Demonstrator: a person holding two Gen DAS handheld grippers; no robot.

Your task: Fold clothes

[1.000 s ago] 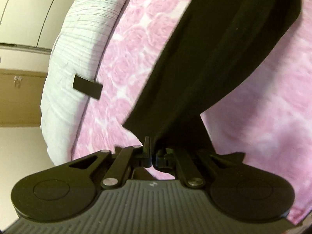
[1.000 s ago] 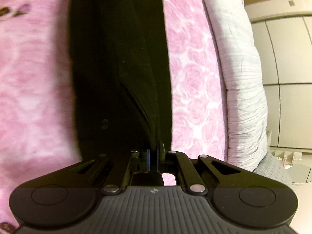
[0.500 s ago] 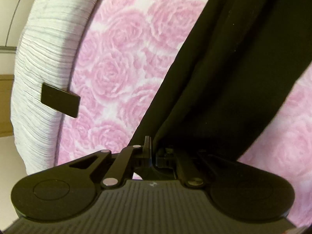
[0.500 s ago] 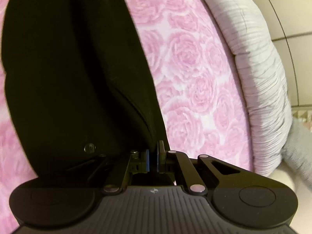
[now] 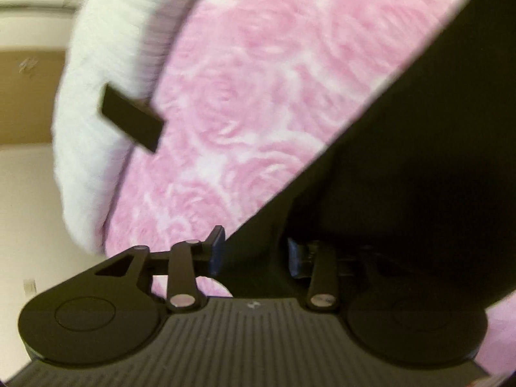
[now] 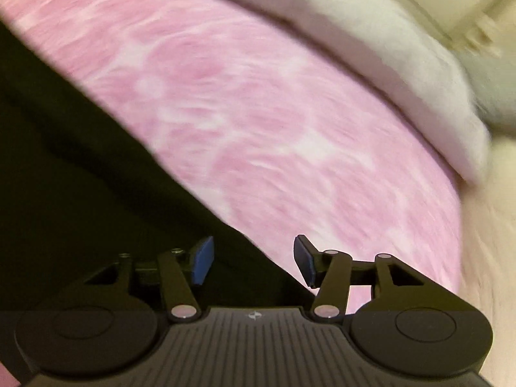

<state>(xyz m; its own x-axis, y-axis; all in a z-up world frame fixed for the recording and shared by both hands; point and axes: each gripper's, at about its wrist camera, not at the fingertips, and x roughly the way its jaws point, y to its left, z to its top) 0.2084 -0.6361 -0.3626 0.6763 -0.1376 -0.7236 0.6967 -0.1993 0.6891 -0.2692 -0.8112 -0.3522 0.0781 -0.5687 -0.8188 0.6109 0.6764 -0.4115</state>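
Garment (image 5: 403, 167), black, limp and light, is spread on pink bedspread (image 5: 258, 80); left gripper (image 5: 254, 253) and right gripper (image 6: 253, 259) are both spread wide, nothing pinched. Hem corners are judged best for pinching.

Black garment (image 5: 403, 161) on a pink rose-patterned blanket (image 5: 258, 80), white-edged.

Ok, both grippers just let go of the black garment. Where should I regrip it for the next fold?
Probably its straight diagonal edge on the pink rose blanket. The black garment lies flat, its hem running between the open left gripper pads; right gripper likewise. Come in low from the blanket side.
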